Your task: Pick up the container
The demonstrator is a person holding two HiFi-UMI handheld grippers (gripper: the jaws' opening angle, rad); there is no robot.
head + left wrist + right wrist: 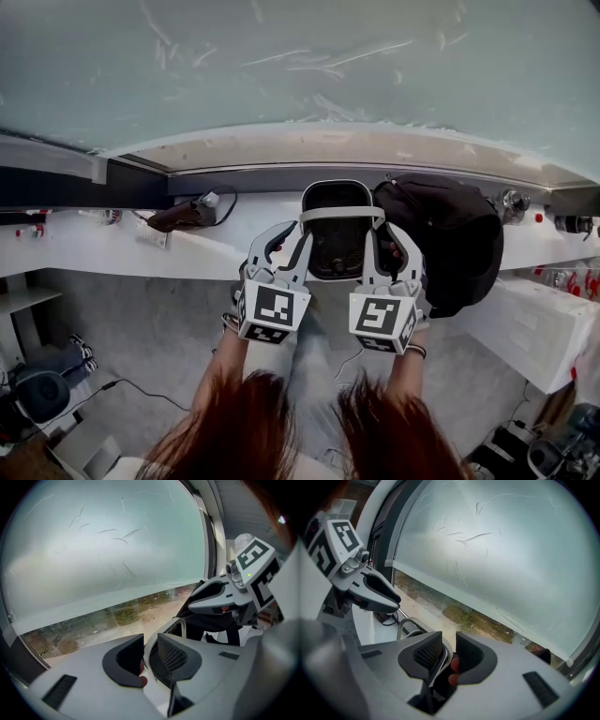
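Observation:
A container (335, 195) with a white rim, a dark inside and a white carrying band (339, 215) stands on the white window ledge (94, 246). My left gripper (295, 236) clamps its left wall and my right gripper (382, 236) clamps its right wall. In the left gripper view the jaws (149, 656) are shut on the white rim (151, 645), one pad outside and one inside. The right gripper view shows the same: jaws (448, 657) shut on the rim (442, 662). Each gripper also sees the other, the right gripper (218, 597) and the left gripper (377, 592).
A black backpack (450, 234) leans against the container's right side. A brown object with a cable (183, 216) lies on the ledge to the left. A frosted window pane (300, 66) rises just behind. A white box (544, 328) stands lower right.

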